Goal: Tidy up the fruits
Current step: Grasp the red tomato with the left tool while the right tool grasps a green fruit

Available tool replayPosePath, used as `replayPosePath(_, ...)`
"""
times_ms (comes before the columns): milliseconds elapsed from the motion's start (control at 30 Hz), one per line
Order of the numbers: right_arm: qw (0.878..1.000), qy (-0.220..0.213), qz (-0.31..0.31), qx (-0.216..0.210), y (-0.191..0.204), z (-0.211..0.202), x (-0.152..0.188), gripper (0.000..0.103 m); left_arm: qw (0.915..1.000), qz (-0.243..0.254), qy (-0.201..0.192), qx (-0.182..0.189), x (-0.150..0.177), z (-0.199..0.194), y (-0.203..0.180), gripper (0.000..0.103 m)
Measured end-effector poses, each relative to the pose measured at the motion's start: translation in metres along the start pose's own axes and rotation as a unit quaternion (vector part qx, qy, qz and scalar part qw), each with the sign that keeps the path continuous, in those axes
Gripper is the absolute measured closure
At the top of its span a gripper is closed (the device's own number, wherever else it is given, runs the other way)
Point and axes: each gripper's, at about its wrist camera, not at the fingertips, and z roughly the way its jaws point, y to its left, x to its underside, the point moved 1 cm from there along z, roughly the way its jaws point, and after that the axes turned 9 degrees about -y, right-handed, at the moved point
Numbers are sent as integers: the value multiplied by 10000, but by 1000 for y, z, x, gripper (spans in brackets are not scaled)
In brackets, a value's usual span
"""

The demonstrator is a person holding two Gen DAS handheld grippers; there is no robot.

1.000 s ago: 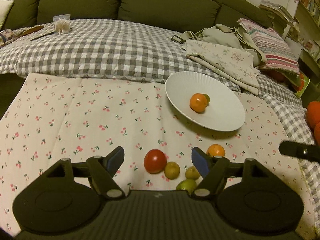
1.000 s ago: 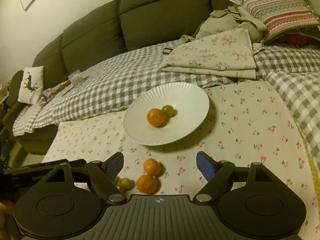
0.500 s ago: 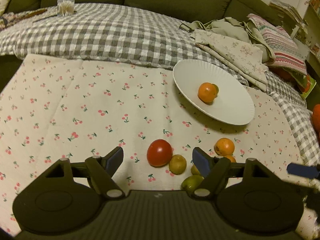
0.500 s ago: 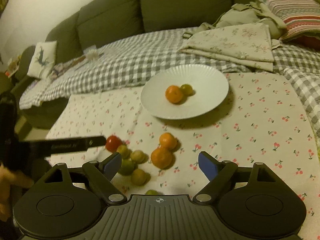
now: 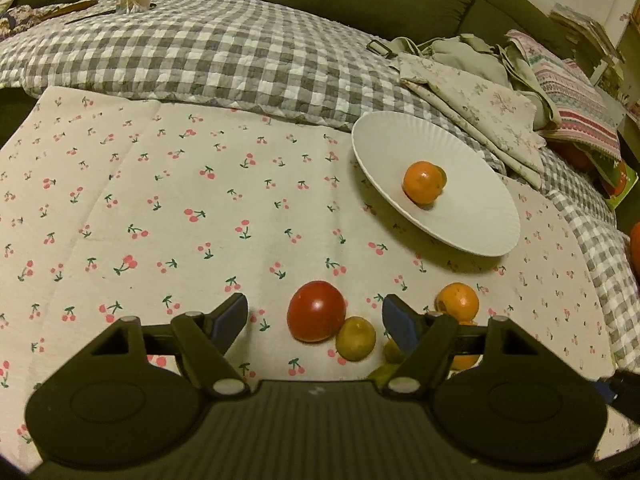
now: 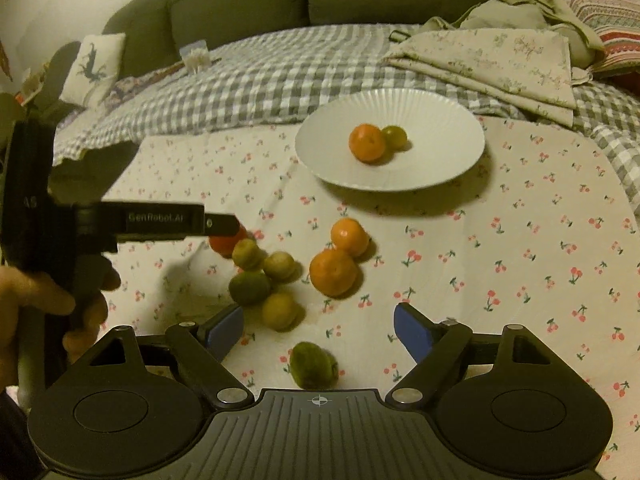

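A: Hovering low over the cherry-print cloth, left gripper with fingers spread wide, gripping nothing. Lining up on the red tomato, probably, sitting right in the gap between the blue pads.

B: Right gripper also splayed and empty, hanging above the loose pile. Framing a green fruit close under the nose, and two oranges touching each other just beyond.

A: Waiting on the white plate: one orange with a small green fruit tucked behind, barely peeking out here. Likely the collection spot, hence both tools pointing toward it.

B: Showing that green one plainly from this side, right beside the orange. Also catching the left tool side-on, its finger crossing over the tomato, half hiding it.

A: Missing most of the yellow-green cluster from the left camera, though; blocked by the right finger.

B: Leaving most fruit off the plate, well apart from it.
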Motion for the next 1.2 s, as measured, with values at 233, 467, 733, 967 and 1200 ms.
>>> replayPosePath(233, 9997, 226, -130, 11, 3, 12, 10, 26, 10000, -66, 36, 33, 3, 8, 2, 38)
replayPosePath(467, 9989, 405, -215, 41, 5, 22, 18, 33, 9999, -129, 49, 68, 5, 13, 4, 50)
replayPosePath(733, 9980, 551, -315, 55, 7, 30, 23, 46, 9996, -198, 56, 185, 4, 16, 6, 61)
replayPosePath(967, 9977, 574, -338, 112, 5, 31, 24, 59, 9997, -185, 27, 131, 3, 15, 7, 69)
replayPosePath(1200, 9976, 565, -392, 50, 6, 33, 24, 68, 9998, -133, 3, 113, 4, 14, 5, 70)
